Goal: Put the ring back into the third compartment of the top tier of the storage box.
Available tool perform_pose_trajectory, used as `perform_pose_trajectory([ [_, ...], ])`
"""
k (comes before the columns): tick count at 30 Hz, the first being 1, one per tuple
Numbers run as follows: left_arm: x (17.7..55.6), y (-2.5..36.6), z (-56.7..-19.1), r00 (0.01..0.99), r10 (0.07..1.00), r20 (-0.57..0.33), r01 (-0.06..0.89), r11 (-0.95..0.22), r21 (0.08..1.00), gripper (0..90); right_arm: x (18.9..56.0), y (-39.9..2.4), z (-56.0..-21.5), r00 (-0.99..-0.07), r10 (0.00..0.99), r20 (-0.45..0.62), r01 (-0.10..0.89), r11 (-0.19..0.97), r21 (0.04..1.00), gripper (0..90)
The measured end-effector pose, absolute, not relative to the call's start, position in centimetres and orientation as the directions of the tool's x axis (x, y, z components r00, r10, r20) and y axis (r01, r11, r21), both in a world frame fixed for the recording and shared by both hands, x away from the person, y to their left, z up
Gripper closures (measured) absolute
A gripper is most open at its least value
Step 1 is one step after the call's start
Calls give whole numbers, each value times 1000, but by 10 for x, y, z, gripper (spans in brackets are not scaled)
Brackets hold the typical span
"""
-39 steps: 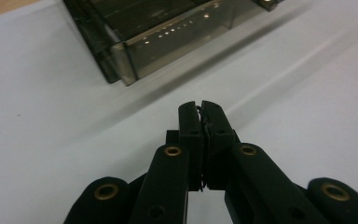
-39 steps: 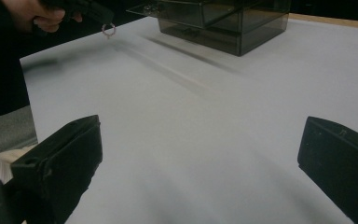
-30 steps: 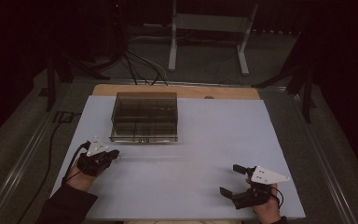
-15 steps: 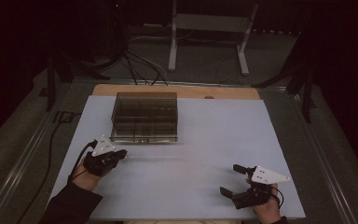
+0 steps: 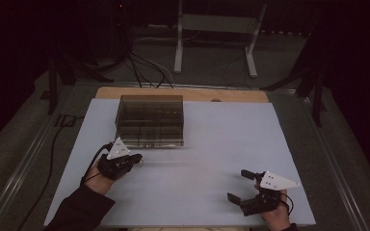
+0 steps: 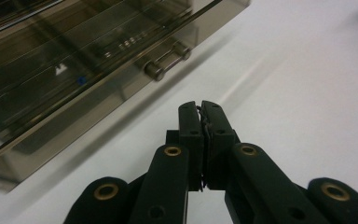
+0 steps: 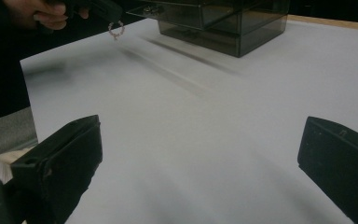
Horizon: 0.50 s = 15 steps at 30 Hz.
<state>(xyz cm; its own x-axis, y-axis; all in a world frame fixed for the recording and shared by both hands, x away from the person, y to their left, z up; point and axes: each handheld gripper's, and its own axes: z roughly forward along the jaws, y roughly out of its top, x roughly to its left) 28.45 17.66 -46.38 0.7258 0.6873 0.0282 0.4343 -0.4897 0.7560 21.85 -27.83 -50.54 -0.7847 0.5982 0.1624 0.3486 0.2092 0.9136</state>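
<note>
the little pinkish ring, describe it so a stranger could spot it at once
Start at the smoky transparent drawer box on the white table sheet. Just before it, the left gripper pinches a tiny pinkish beaded ring that dangles from its tips, the sole small, pale loop there.

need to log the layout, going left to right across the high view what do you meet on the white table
left gripper → smoky clear drawer box → right gripper

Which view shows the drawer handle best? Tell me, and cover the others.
The left gripper view: the handle is close and sharp, a bar on two studs. The high view shows it as a tiny speck on the box front. The right gripper view barely catches it.
</note>
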Motion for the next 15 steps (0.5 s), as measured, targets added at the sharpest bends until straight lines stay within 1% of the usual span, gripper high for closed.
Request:
perform_pose_trajectory([
  [3,285,171,-463,736,676,26,427,-495,756,899,219,-279,-505,-784,599,162,348,208,914,0],
  [4,285,169,-462,741,670,38,419,-506,754,899,219,-279,-505,-784,599,162,348,208,914,0],
  [7,286,166,-460,753,658,23,413,-499,762,899,219,-279,-505,-785,599,161,347,209,914,0],
  [15,289,153,-459,770,637,30,392,-510,766,899,218,-279,-505,-784,599,164,350,209,913,0],
])
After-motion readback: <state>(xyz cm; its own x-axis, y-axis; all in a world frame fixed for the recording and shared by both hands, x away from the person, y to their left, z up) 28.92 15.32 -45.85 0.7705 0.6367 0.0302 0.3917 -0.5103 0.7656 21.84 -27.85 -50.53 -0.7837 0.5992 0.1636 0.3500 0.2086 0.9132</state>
